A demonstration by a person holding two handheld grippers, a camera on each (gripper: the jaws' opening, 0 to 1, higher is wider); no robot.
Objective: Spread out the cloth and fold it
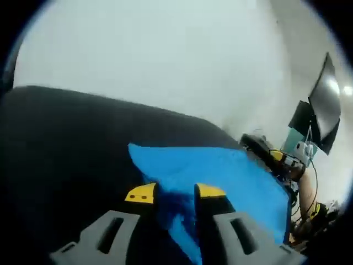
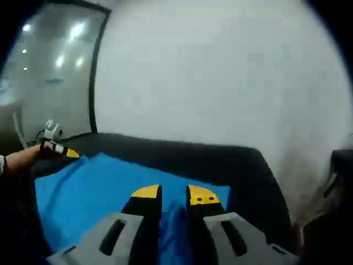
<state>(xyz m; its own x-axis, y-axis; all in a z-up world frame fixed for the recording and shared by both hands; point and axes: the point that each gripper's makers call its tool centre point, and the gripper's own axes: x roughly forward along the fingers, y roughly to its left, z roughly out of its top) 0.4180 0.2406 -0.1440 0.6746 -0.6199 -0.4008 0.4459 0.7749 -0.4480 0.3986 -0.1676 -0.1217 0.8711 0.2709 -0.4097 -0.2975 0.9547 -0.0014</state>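
Left gripper point(image 1: 175, 193) low in the left gripper view, pointing forward over the dark surface point(image 1: 66, 143), its two yellow-tipped fingers point(image 1: 142, 193) rising from the bottom edge of the frame. Fingers clenched on a bunched edge of the blue cloth point(image 1: 220, 171), a dark fold of it caught in the narrow gap between the tips. From there, cloth running up and to the right across the middle of the frame, one corner pointing toward the upper left, another narrow tail hanging down between the fingers toward the bottom. At the right edge of this frame, the other gripper with a forearm behind it, touching the far end of the cloth; a dark monitor point(image 1: 322, 107) above it in the upper right.

Right gripper point(image 2: 174, 194) likewise low in the right gripper view, aimed across the same surface point(image 2: 231, 165) toward a pale wall point(image 2: 220, 72). Yellow-tipped fingers point(image 2: 146, 193) close together, pinching the near edge of the cloth point(image 2: 94, 187), a crease of blue gathered between them. Cloth spread out to the left of the fingers, filling the lower left of the frame and lying fairly flat on the surface. At the far left, a hand point(image 2: 22, 157) holding the other gripper against the cloth's far corner. Glass panel point(image 2: 49, 72) with ceiling-light reflections in the upper left.
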